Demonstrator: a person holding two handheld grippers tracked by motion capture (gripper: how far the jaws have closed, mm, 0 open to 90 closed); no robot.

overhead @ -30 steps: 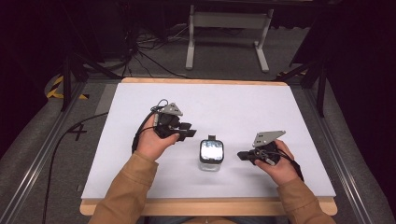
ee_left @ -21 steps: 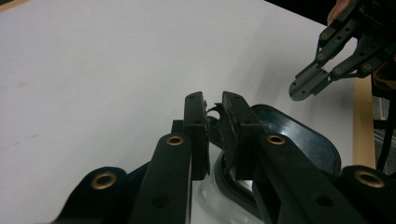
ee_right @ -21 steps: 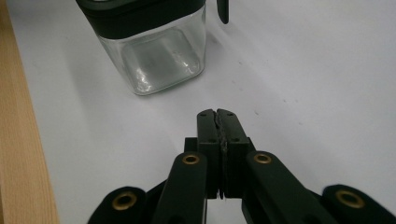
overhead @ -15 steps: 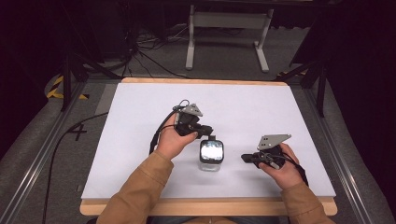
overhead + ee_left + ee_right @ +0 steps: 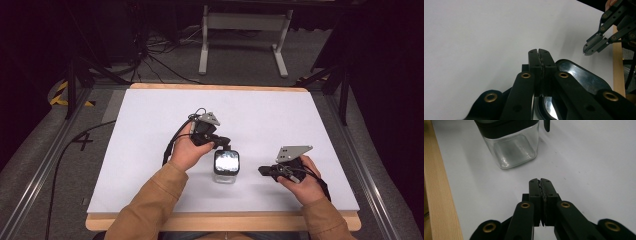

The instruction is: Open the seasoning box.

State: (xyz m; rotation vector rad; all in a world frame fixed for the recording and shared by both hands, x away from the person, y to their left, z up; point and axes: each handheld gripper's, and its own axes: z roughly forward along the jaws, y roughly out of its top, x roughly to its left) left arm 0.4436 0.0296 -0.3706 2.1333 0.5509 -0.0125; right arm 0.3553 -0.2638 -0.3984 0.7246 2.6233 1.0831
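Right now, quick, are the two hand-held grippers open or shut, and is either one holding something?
Left hand-held gripper: shut, empty, above the jar lid.
Right hand-held gripper: shut, empty.

Table (image 5: 150, 130): white top, light wood edge along far and near sides, wood strip also visible in both gripper views. Surface plain, matte, few faint specks in right gripper view. One thing stands directly on it: clear square glass jar (image 5: 226, 167) with black-rimmed shiny lid, upright, near middle of table, closer to near edge. Jar looks empty through glass wall (image 5: 514, 150). Grey floor around table, metal rails at both sides.
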